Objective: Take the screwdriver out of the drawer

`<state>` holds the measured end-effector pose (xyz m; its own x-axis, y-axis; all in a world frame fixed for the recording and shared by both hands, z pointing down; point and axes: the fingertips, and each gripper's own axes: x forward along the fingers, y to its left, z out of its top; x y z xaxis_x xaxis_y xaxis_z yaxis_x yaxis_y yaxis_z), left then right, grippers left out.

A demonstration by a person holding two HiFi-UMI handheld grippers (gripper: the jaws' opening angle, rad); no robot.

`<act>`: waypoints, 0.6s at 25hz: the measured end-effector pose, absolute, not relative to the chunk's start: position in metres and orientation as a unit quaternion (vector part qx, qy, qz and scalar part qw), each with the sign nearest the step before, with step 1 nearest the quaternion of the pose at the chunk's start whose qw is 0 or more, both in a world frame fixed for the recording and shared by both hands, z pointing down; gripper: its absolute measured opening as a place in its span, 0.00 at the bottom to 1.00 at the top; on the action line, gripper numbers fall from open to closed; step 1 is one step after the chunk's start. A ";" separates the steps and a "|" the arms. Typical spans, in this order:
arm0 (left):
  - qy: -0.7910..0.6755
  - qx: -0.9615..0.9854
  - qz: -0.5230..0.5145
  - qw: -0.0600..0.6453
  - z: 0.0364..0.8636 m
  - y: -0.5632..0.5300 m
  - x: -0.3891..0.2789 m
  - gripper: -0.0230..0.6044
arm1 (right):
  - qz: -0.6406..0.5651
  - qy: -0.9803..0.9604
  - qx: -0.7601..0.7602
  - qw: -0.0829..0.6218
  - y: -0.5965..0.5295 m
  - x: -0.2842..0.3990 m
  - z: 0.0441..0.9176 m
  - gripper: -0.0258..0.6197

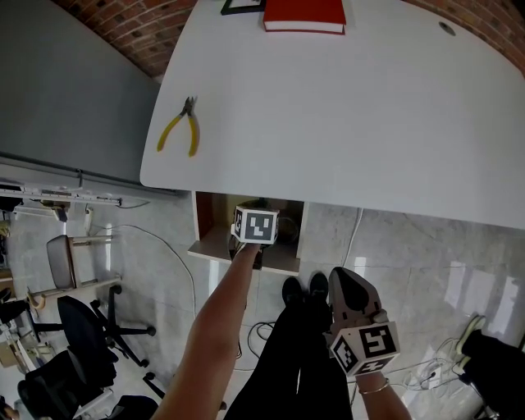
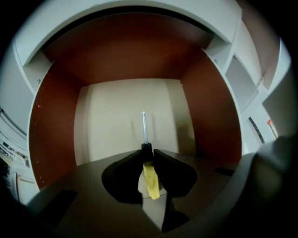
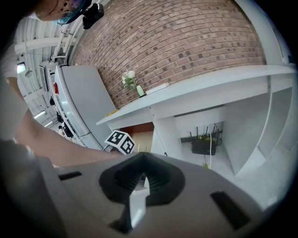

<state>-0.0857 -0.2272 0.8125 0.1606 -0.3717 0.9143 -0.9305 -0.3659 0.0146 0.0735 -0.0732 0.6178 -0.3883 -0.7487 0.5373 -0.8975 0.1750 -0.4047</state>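
While we keep the right gripper (image 3: 142, 173) low at the head view's lower right, its fingers (image 3: 120, 180) sit pressed together, empty. Further up-frame, the left gripper (image 2: 147, 153) reaches into the open drawer (image 1: 210, 243) under the bench (image 1: 344, 107), fingers (image 2: 125, 176) clamped on the screwdriver (image 2: 150, 180) at its yellow handle, shaft pointing up-frame over the pale drawer floor. On the bench: yellow pliers (image 1: 182, 127) upper left, red book (image 1: 303, 14) at top edge.

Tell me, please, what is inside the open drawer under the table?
Only a yellow-handled screwdriver shows, gripped by the left tool, its shaft pointing along the bare floor of the drawer. The floor nearest the tool is covered by the tool itself.
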 end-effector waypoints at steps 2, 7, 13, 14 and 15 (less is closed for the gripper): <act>-0.468 0.701 0.442 0.307 0.802 -0.229 -0.085 0.14 | 0.342 -0.760 0.542 0.107 -0.077 0.072 0.614 0.04; -0.476 0.715 0.422 0.290 0.772 -0.226 -0.089 0.14 | 0.330 -0.767 0.541 0.098 -0.082 0.071 0.598 0.04; -0.490 0.729 0.392 0.273 0.732 -0.214 -0.093 0.14 | 0.316 -0.775 0.539 0.093 -0.088 0.069 0.577 0.04; -0.491 0.732 0.388 0.270 0.726 -0.211 -0.093 0.14 | 0.314 -0.777 0.538 0.092 -0.089 0.068 0.573 0.04; -0.492 0.735 0.384 0.267 0.719 -0.208 -0.093 0.14 | 0.311 -0.779 0.537 0.092 -0.091 0.068 0.569 0.04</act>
<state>-0.0930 -0.2079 0.7186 0.2217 -0.5177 0.8263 -0.9271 -0.3745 0.0142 0.0676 -0.0905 0.5692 -0.4070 -0.7791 0.4768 -0.8931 0.2300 -0.3867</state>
